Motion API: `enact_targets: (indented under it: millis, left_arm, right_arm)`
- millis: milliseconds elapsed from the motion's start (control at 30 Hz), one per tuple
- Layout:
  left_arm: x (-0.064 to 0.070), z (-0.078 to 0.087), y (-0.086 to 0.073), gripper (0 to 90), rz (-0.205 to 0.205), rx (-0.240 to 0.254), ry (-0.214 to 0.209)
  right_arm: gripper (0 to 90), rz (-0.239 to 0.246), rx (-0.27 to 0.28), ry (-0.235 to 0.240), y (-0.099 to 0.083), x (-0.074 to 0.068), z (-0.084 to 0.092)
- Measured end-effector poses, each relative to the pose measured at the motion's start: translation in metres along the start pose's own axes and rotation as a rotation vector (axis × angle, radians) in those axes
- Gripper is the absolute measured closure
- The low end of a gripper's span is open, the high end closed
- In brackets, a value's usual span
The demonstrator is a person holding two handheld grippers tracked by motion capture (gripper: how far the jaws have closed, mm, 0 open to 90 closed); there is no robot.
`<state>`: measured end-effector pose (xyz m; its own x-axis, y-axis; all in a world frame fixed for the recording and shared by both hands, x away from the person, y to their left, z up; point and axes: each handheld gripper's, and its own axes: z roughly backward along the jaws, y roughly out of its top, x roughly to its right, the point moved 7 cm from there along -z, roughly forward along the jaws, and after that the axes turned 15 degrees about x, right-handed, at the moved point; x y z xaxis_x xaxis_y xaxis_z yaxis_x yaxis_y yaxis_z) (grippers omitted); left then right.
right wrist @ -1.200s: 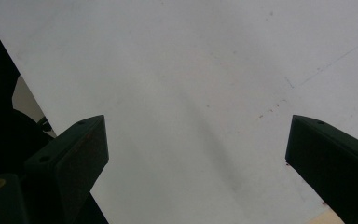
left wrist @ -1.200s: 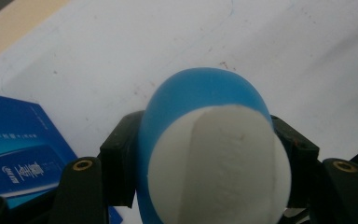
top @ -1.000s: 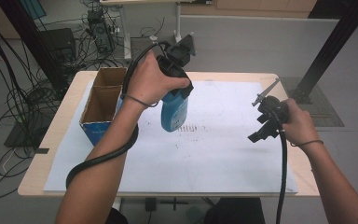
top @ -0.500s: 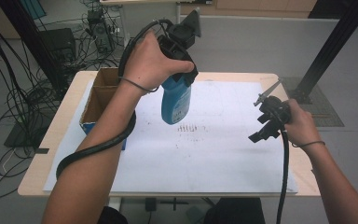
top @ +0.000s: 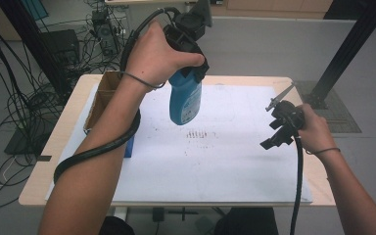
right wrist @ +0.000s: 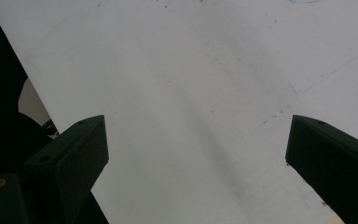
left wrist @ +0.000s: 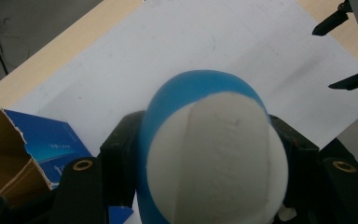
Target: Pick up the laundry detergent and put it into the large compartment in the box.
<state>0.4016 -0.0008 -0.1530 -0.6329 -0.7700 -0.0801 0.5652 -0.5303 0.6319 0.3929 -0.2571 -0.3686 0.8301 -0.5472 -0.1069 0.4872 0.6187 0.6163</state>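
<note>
The left gripper (top: 188, 63) is clenched on a blue bottle (top: 185, 100) with a white rounded cap end. It holds the bottle in the air above the bench (top: 254, 81), over the white sheet (top: 225, 161) that covers most of the top. The bottle hangs upright, clear of the sheet, to the right of an open cardboard box (top: 100, 95) that stands at the left edge.

In the left gripper view the jaws press on both flanks of the bottle (left wrist: 200, 140) just below the white end, with the box (left wrist: 23, 149) lying low at the left.

Handling, as judged: a moulded plastic bottle, stiff at the shoulder but likely to give at mid-body, with a smooth and possibly slippery skin. Its fill level cannot be read; it hangs straight in the grip, so the load seems moderate. The present hold near the top, where the walls are firmest, looks sound; a grip lower down risks squeezing the body.

The right gripper (top: 279, 125) rests low at the right side of the sheet, jaws released and wide apart, with nothing between them in the right gripper view.
</note>
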Motion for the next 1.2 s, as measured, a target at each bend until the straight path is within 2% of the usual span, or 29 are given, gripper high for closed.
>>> enact_targets:
  millis: [300,367,400,433,500,533,600,667,700,800,833,933,1000,1033,1067,1133,1200]
  left_arm:
    - [-0.014,0.01,-0.004,37.6,0.033,0.007,0.023]
    - [-0.024,0.014,-0.007,37.6,0.059,0.014,0.043]
    - [-0.024,0.014,-0.007,37.6,0.059,0.014,0.043]
    - [-0.031,0.016,-0.009,37.6,0.069,0.014,0.053]
    - [-0.034,0.017,-0.009,37.6,0.076,0.018,0.059]
    - [-0.042,0.019,-0.011,37.6,0.099,0.022,0.069]
    - [-0.046,0.021,-0.012,37.6,0.109,0.025,0.075]
    - [-0.058,0.026,-0.014,37.6,0.146,0.033,0.097]
    - [-0.058,0.026,-0.014,37.6,0.146,0.033,0.097]
    - [-0.077,0.032,-0.02,37.6,0.187,0.024,0.133]
    - [-0.077,0.032,-0.02,37.7,0.187,0.024,0.133]
    - [-0.098,0.039,-0.027,37.7,0.23,0.023,0.168]
    - [-0.101,0.04,-0.028,37.6,0.238,0.019,0.174]
    - [-0.112,0.043,-0.033,37.6,0.263,0.02,0.198]
    - [-0.112,0.043,-0.033,37.6,0.263,0.02,0.198]
    - [-0.125,0.047,-0.039,37.6,0.293,0.011,0.223]
    - [-0.129,0.048,-0.041,37.6,0.303,0.007,0.229]
  right_arm:
    - [5.6,-0.001,-0.003,0.006,0.001,-0.001,-0.004]
    - [5.6,0.006,-0.004,0.004,0.002,-0.002,-0.004]
    - [5.6,0.006,-0.004,0.004,0.002,-0.002,-0.004]
    - [5.6,0.004,-0.004,0.006,0.002,-0.002,-0.005]
    - [5.6,0.006,-0.004,0.008,0.003,-0.003,-0.005]
    - [5.6,0.003,-0.003,0.009,0.003,-0.003,-0.006]
    - [5.6,0.002,-0.003,0.01,0.003,-0.003,-0.006]
    - [5.6,0.003,0.001,0.009,0.004,-0.003,-0.006]
    - [5.6,0.003,0.001,0.009,0.004,-0.003,-0.006]
    - [5.6,0.006,0.006,0.008,0.004,-0.003,-0.006]
    - [5.6,0.006,0.006,0.008,0.004,-0.003,-0.006]
    - [5.6,0.006,0.01,0.008,0.004,-0.002,-0.006]
    - [5.6,0.0,0.013,0.008,0.004,-0.001,-0.006]
    - [5.6,0.002,0.014,0.009,0.004,0.0,-0.007]
    - [5.6,0.002,0.014,0.009,0.004,0.0,-0.007]
    - [5.6,0.0,0.015,0.014,0.004,0.0,-0.008]
    - [5.6,-0.001,0.018,0.015,0.004,0.0,-0.008]
